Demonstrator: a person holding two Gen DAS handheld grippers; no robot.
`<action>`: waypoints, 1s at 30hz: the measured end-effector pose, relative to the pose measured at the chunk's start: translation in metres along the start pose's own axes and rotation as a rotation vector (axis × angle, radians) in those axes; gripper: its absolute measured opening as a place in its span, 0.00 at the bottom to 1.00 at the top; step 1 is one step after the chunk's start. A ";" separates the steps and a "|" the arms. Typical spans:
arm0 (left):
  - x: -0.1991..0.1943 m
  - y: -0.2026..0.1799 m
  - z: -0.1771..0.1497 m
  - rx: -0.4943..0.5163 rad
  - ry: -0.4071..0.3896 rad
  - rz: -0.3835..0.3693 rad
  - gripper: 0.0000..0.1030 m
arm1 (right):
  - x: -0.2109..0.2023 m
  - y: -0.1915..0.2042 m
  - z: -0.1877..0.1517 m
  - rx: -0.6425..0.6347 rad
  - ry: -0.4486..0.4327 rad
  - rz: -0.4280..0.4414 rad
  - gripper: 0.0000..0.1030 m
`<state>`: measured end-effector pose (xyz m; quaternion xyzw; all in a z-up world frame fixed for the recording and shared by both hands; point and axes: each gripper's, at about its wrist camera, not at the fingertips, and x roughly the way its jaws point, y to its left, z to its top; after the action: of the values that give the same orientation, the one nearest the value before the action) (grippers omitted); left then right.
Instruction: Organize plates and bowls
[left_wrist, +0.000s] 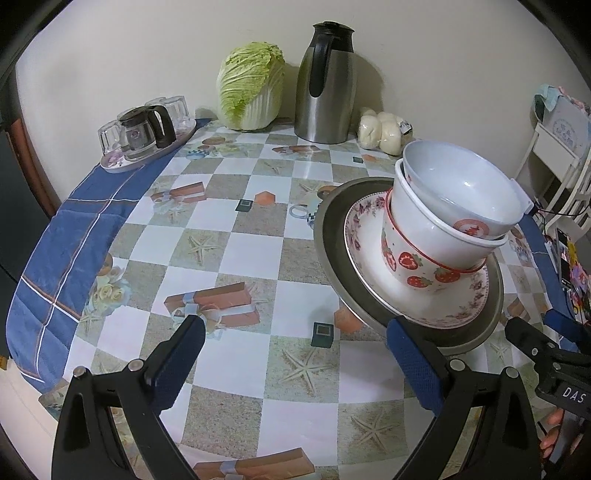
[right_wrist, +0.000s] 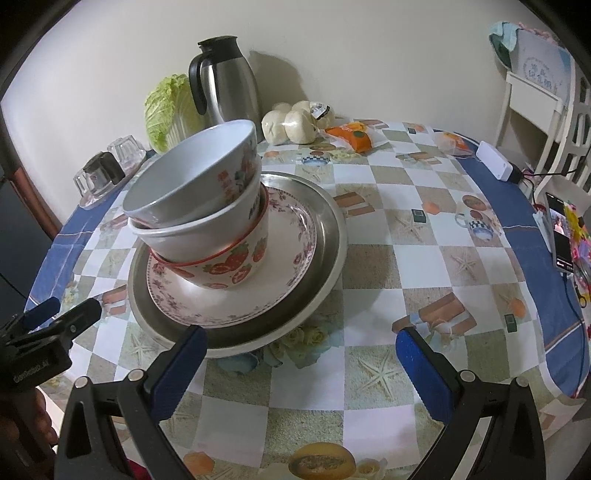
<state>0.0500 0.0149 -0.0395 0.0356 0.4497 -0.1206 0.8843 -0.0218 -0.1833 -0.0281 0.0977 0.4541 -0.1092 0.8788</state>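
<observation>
Checkered table, stacked bowls, both grippers spread wide

A steel jug stands at the wall, with a cabbage just left of it and a bag of buns to its right. At the far left a tray holds a small glass pot and upturned glasses. Near the buns lies an orange packet, perhaps a snack. A phone lies at the table's right edge.
</observation>
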 end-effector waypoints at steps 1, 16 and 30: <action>0.000 0.000 0.000 0.003 0.001 0.003 0.96 | 0.000 0.000 0.000 -0.001 0.002 0.000 1.00; 0.004 -0.003 -0.002 0.030 0.021 0.016 0.96 | 0.003 0.005 0.000 -0.030 0.015 0.013 1.00; 0.006 -0.005 -0.003 0.045 0.032 0.019 0.96 | 0.003 0.002 0.001 -0.022 0.021 0.013 1.00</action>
<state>0.0497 0.0096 -0.0463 0.0618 0.4604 -0.1219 0.8771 -0.0187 -0.1816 -0.0302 0.0923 0.4639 -0.0976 0.8756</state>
